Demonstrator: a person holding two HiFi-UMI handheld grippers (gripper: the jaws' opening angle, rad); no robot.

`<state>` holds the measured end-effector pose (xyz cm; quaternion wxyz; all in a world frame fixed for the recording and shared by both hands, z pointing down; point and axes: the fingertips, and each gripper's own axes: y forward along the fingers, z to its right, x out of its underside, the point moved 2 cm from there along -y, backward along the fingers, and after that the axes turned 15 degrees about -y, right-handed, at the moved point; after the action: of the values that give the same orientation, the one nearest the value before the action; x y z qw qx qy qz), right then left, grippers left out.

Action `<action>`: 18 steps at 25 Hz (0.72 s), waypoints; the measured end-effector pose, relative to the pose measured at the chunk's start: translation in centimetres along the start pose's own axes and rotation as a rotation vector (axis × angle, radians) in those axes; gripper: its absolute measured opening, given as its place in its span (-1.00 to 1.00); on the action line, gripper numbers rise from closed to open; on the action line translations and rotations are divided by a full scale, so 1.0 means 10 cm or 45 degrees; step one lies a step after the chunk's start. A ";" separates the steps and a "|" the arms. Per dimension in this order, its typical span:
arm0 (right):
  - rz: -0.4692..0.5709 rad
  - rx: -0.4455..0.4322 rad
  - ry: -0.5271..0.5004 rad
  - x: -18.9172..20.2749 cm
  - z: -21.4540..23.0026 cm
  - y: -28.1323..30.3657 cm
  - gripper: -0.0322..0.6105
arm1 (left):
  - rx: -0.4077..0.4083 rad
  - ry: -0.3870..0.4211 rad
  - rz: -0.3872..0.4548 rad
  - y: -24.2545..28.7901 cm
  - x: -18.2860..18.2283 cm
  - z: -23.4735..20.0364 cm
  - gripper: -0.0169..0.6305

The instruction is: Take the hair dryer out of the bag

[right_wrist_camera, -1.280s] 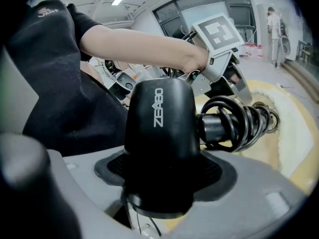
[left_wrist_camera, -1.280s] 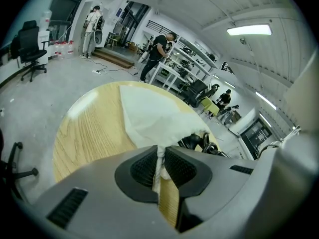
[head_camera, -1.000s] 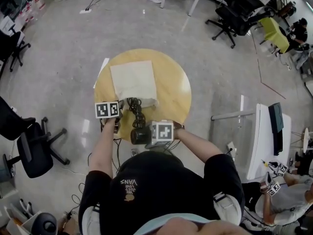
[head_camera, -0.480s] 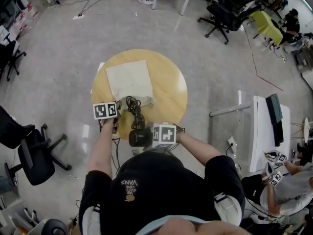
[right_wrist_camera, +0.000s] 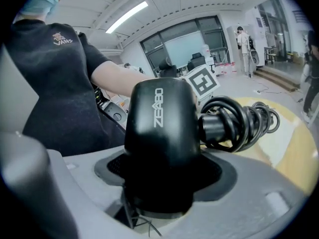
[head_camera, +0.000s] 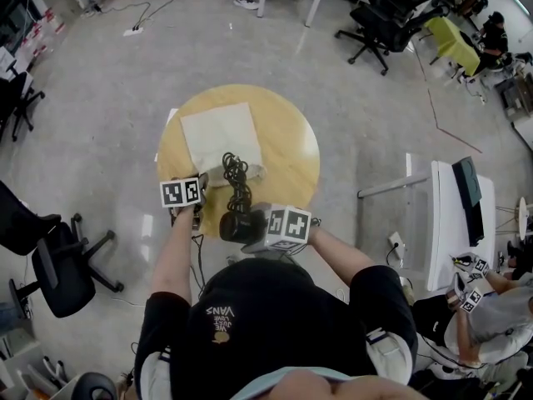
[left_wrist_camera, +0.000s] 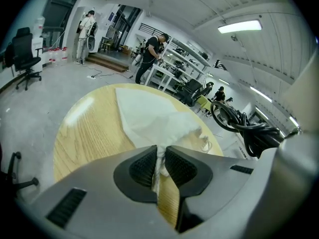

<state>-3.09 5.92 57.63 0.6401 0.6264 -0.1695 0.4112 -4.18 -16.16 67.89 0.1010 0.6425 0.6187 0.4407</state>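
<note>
Hair dryer, black with white lettering on its body, is clamped between the jaws of the right gripper, which hold it at the near edge of the round table, close to the person's chest. Its coiled black cord bunches at one end of it and shows above the tabletop near the bag's mouth, clear of the cloth in the left gripper view. The white cloth bag lies flat on the pale wood, reaching toward the table's far side. The left gripper has its jaws pressed together on a fold of the bag's near end. The table stands on a grey, glossy floor. Black office chairs stand at the far right, another black chair at the left, and a white desk at the right. A cable trails across the floor beyond the table
</note>
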 end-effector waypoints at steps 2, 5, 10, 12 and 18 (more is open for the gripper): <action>0.026 0.023 0.013 -0.03 0.04 -0.05 0.19 | 0.013 0.021 0.005 -0.02 0.00 0.06 -0.76; 0.056 0.055 0.023 -0.08 0.10 -0.08 0.19 | 0.031 0.052 0.009 -0.05 0.01 0.09 -0.74; 0.093 0.089 0.028 -0.17 0.18 -0.08 0.19 | 0.066 0.102 0.022 -0.15 0.03 0.10 -0.70; 0.107 0.099 0.027 -0.21 0.21 -0.09 0.19 | 0.075 0.112 0.023 -0.19 0.05 0.11 -0.67; 0.168 0.119 0.042 -0.30 0.26 -0.13 0.19 | 0.103 0.133 0.041 -0.31 0.14 0.18 -0.64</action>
<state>-3.14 2.73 54.99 0.5844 0.6363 -0.1804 0.4702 -5.29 -13.47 65.38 0.0353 0.6320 0.6301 0.4497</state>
